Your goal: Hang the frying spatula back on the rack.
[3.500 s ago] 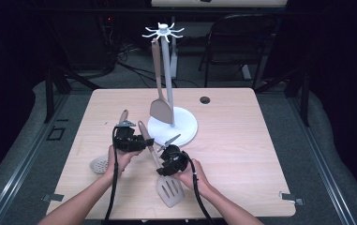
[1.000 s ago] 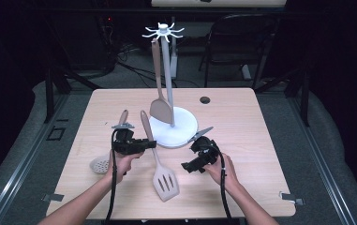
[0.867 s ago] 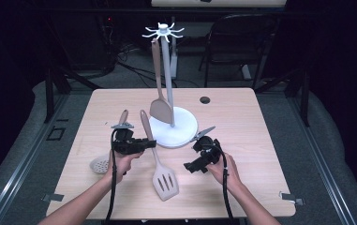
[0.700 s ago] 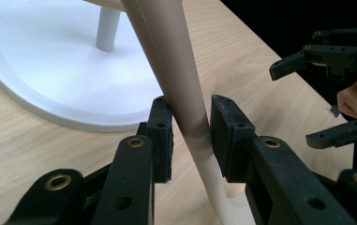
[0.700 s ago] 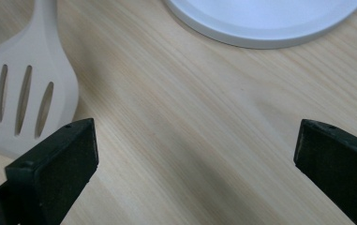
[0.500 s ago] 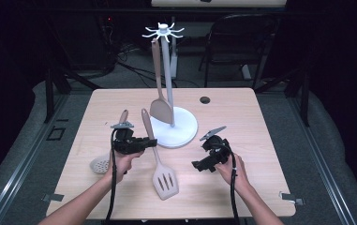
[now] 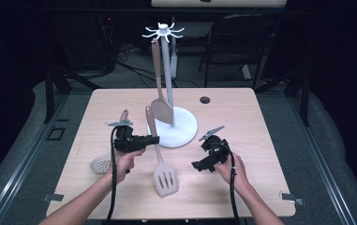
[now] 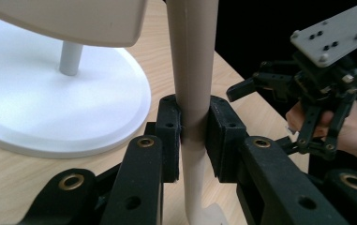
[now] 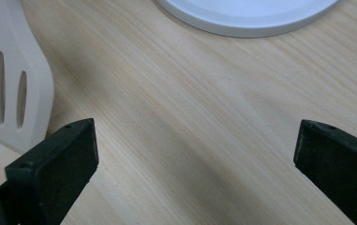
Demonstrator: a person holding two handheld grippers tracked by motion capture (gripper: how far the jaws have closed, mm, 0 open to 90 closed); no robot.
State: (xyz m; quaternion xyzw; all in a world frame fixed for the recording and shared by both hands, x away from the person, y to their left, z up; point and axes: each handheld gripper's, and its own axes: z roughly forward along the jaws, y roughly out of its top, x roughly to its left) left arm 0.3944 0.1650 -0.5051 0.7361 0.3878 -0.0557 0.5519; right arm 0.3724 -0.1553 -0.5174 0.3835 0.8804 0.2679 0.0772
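Dim room, dark floor and cables beyond a pale wooden table [image 7: 270, 140]. Near the table's middle, a white utensil stand [image 7: 167, 84] with a round base and a star-shaped crown of hooks. Hung from one hook, a beige solid spatula [image 7: 159, 101], blade down just above the base. Nothing else on the stand.

In front of the base, a beige slotted spatula [image 7: 159, 157]: blade on the wood toward the person, handle reaching up past the base's left edge. Clamped on that handle, the left gripper [image 7: 153, 139], jaws closed tight on either side of the shaft in the left gripper view [image 8: 194, 133], white base just behind. Whether the handle is lifted clear of the wood, cannot tell.

To the right, well apart from the spatula, the right gripper [image 7: 199, 165], held low over bare wood, jaws spread wide and holding nothing; in the right gripper view [image 9: 192, 154], slotted blade at the left edge, rim of the base at the top.

Left of the left hand, a beige skimmer [image 7: 108, 152], partly hidden by the gripper and hand. At the far edge, a dark round hole [image 7: 205, 100] in the tabletop. Behind the table, a black chair [image 7: 239, 47].
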